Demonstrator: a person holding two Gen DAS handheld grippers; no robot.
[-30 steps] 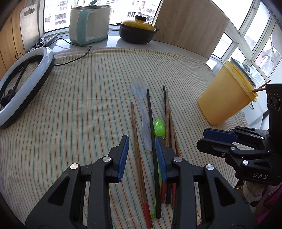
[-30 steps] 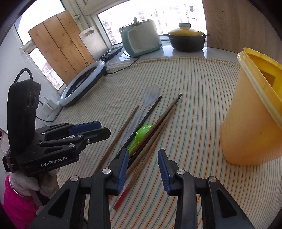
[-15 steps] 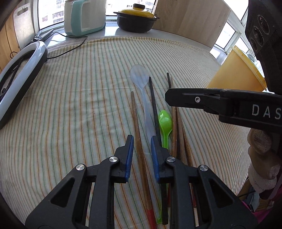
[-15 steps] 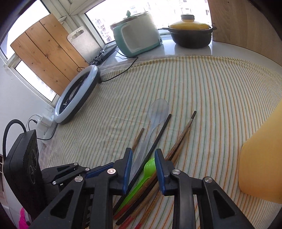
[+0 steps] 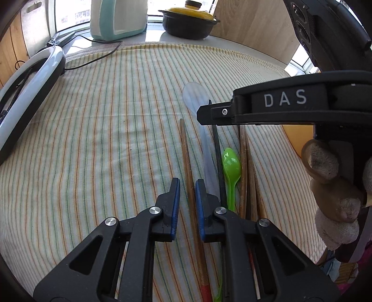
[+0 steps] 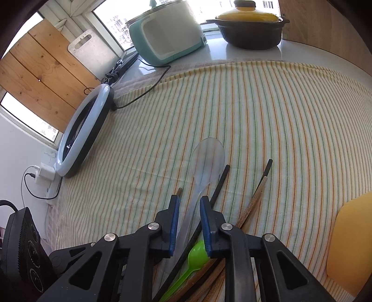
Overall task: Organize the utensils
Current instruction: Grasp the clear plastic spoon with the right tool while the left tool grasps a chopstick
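Observation:
Several utensils lie side by side on the striped cloth: a clear plastic spoon, a green spoon, brown chopsticks and black chopsticks. My left gripper has its jaws narrowly apart astride the leftmost brown chopstick, just above it. My right gripper has its jaws narrowly apart astride the clear spoon's handle. The yellow tub stands at the right, mostly hidden.
A ring light lies at the cloth's left edge with its cable. A teal cooker and a black pot with yellow lid stand on the sill behind.
Both grippers have narrowed their jaws and dropped toward the utensils. The right gripper swung left across the left wrist view and now sits over the clear spoon's handle.

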